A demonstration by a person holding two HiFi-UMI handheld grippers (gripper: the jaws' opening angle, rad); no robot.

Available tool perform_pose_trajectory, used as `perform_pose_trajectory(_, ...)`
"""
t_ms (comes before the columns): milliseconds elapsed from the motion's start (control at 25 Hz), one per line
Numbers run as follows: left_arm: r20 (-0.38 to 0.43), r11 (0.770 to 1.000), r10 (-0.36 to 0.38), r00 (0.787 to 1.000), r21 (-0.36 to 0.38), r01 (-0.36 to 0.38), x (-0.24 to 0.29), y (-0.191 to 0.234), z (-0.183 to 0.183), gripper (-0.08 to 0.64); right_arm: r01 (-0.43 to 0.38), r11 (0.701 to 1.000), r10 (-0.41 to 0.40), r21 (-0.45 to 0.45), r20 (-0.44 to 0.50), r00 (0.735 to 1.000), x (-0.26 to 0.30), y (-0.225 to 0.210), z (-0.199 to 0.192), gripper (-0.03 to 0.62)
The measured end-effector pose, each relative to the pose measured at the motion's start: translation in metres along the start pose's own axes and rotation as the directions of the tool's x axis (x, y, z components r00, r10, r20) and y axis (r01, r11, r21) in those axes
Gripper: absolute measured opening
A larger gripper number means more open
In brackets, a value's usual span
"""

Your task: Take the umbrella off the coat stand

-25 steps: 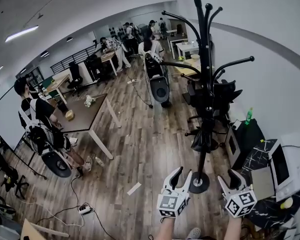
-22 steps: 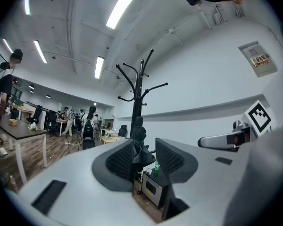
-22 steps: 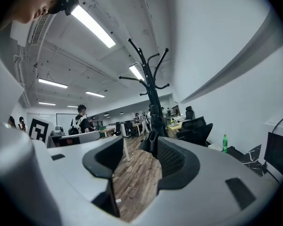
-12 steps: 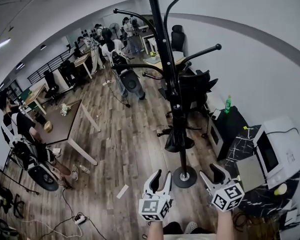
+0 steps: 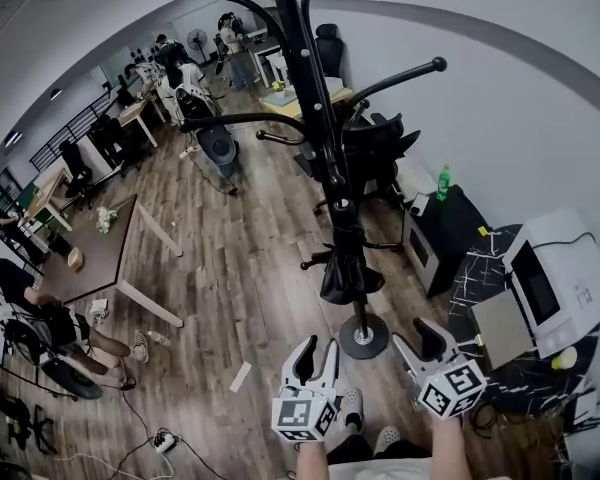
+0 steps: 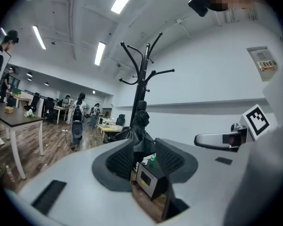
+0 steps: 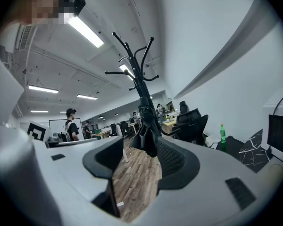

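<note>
A tall black coat stand [image 5: 315,128] rises from a round base [image 5: 363,336] on the wood floor. A folded black umbrella [image 5: 348,263] hangs low against its pole; it also shows in the left gripper view, umbrella [image 6: 140,131], and in the right gripper view, umbrella [image 7: 146,136]. My left gripper [image 5: 314,356] stands open near the base, left of it. My right gripper [image 5: 417,342] is open too, just right of the base. Neither touches the umbrella, which sits beyond both pairs of jaws.
A black cabinet with a green bottle [image 5: 441,183] stands right of the stand, and a white microwave [image 5: 558,281] on a marbled counter further right. An office chair [image 5: 375,153] sits behind the stand. A dark table [image 5: 100,253] and a seated person [image 5: 20,298] are at left.
The stand and umbrella have come closer and lower in the head view as I stepped toward them. Both grippers stay open, held low in front.
</note>
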State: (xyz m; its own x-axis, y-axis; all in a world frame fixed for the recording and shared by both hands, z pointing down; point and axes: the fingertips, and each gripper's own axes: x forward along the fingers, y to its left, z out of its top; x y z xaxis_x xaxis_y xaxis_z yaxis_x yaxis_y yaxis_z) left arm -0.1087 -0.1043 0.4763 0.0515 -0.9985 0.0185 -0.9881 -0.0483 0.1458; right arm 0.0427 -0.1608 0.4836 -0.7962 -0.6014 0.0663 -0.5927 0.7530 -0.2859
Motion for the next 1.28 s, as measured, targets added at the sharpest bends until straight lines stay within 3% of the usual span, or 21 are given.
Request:
perform_pose_trajectory(240,0.003,0.997,-0.062,0.998,-0.037,0.062,0.048,0.018,0.0,0.15,0.062,0.998,-0.062,-0.014,0.006,0.998,0.026,-0.017,0.01,0.235)
perform_pose_trajectory(520,0.019,0.99,-0.138,0.99,-0.032,0.139,0.105,0.034,0.03,0.15,0.109,0.994,-0.108,-0.015,0.061,0.992,0.068,-0.034,0.052,0.229)
perform_pose_trajectory(760,0.07,0.976,-0.219,0.973,0.005,0.22,0.141,0.046,0.061,0.149,0.076,0.997,-0.072,-0.025,0.131,0.989,0.105,-0.03,0.086,0.225)
perform_pose_trajectory(1120,0.078,0.949,-0.308,0.948,0.097,0.301,0.181,0.053,0.095,0.149,0.063,0.996,-0.047,-0.064,0.227,0.973,0.147,-0.028,0.132,0.216)
perform_pose_trajectory(1280,0.12,0.939,-0.339,0.933,0.11,0.326,0.191,0.049,0.115,0.144,0.074,0.995,-0.05,-0.073,0.294,0.955,0.153,-0.026,0.156,0.206)
